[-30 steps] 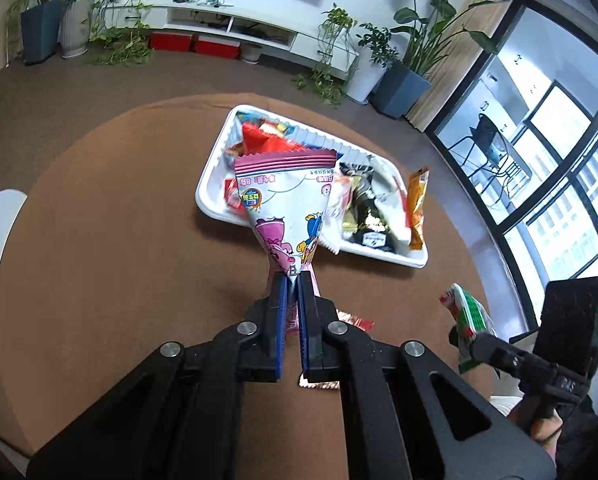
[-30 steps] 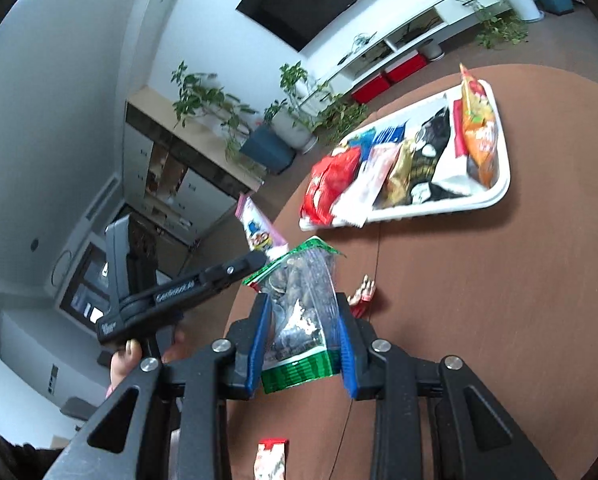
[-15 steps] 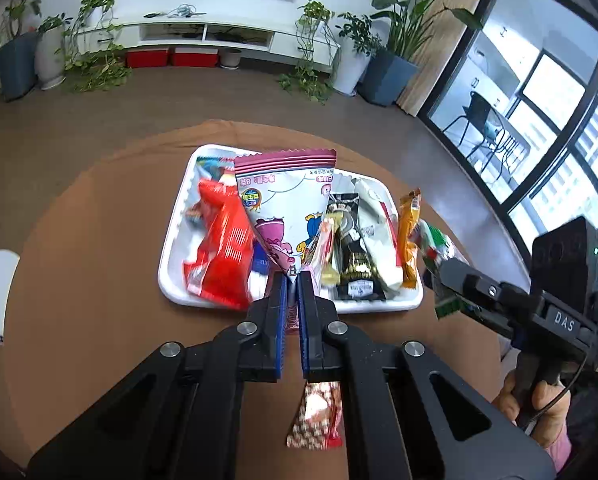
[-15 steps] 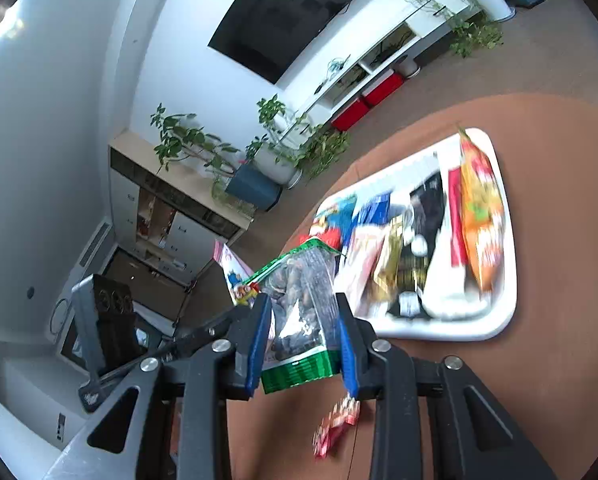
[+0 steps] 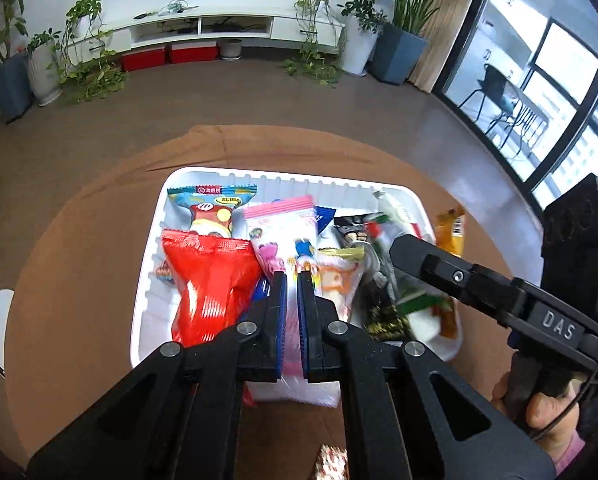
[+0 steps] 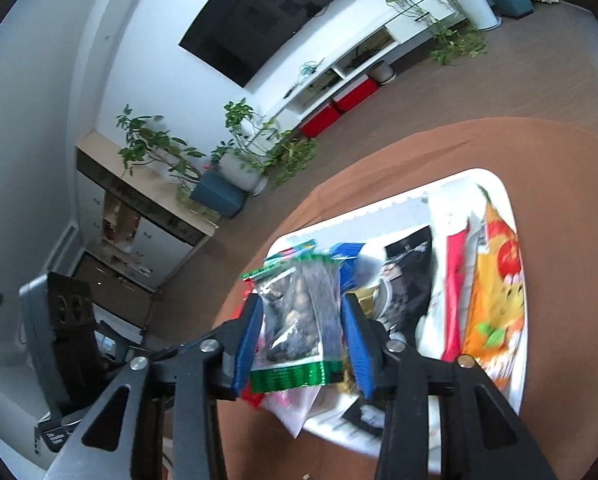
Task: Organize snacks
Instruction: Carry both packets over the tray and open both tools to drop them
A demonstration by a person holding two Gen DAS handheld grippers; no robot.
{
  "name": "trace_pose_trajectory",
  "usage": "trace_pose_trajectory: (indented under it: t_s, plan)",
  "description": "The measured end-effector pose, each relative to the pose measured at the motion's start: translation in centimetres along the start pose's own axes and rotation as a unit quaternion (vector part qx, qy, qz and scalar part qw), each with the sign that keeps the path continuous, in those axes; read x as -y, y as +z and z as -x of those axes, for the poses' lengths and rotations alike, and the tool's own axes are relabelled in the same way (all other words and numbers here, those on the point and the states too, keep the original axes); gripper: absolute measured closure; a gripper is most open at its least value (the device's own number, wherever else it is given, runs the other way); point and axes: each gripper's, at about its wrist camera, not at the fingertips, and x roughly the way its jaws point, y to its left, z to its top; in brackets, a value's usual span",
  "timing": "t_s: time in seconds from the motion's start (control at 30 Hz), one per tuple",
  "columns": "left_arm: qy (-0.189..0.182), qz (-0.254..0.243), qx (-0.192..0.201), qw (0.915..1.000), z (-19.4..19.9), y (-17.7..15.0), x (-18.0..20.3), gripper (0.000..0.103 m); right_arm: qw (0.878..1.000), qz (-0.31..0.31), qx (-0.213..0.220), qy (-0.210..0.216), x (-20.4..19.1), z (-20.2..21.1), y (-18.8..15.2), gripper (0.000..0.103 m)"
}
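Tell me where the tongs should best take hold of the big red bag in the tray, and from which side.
Probably the crimped top edge of the red bag, taken from above. The bag lies flat in the white tray with other packets tight beside it; that seam is thin, flat and uncovered.

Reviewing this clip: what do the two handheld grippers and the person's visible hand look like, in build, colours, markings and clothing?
Both grippers share one build: matte black angular arms with silver bolts and blue finger pads. Left gripper; right gripper. Seen from the left wrist, the right unit has a black pistol-style body lettered "DAS" in white, a boxy black camera module with a small green light, and a thin cable by the hand. A pink sleeve edge shows.
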Motion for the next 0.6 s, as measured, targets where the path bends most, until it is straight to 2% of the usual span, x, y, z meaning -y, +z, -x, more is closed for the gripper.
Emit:
trace_pose_trajectory:
  t_s: [0.2,0.27,0.5,0.6]
  plan:
    - [0.006,-0.007,0.003,1.0000,-0.6,-0.4,0.3,0.098,1.000,0.025,0.008,-0.015,0.3,0.8,-0.3,0.049]
    - [0.005,-0.008,0.007,0.9999,-0.3,-0.7,0.3,0.098,0.999,0.031,0.013,-0.012,0.3,1.7,-0.8,0.049]
    - [-0.004,0.015,0.015,0.9998,3.2,-3.6,-0.8,0.098,0.997,0.077,0.024,-0.016,-1.6,4.8,-3.3,0.047]
    - [-0.004,0.019,0.017,0.9997,4.9,-5.7,-1.2,0.098,0.994,0.105,0.024,-0.024,-2.9,6.0,-4.6,0.043]
